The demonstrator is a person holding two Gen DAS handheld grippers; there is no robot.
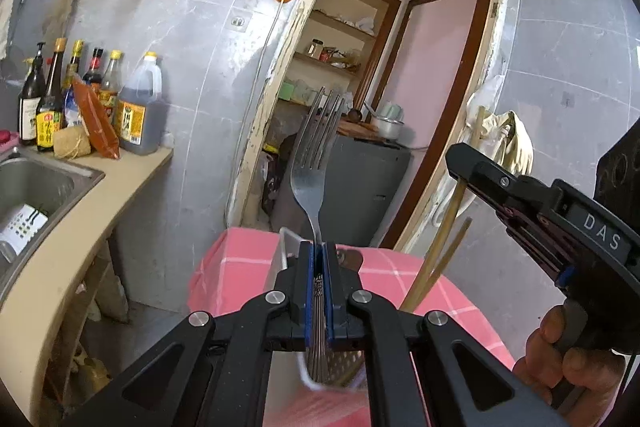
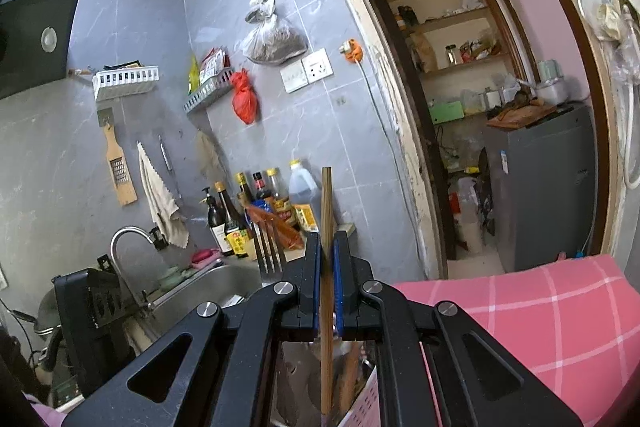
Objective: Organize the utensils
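1. Clamped between the blue pads of the left gripper, a steel fork is standing tines-up, held low on its patterned handle; being stiff, smooth and top-heavy, it is likely to pivot or slip unless gripped near the middle of the handle.
2. Over to the right, the right gripper is squeezing shut on a wooden chopstick, which is light and rigid but thin, so it could twist in the pads. A second chopstick seems to be hanging alongside it in the left view; I cannot tell whether it is gripped.
3. Both utensils are dangling into a white perforated holder sitting on the pink checked cloth.
4. Both tools are pointing slightly downward, side by side above the holder, a hand wrapping the right handle.
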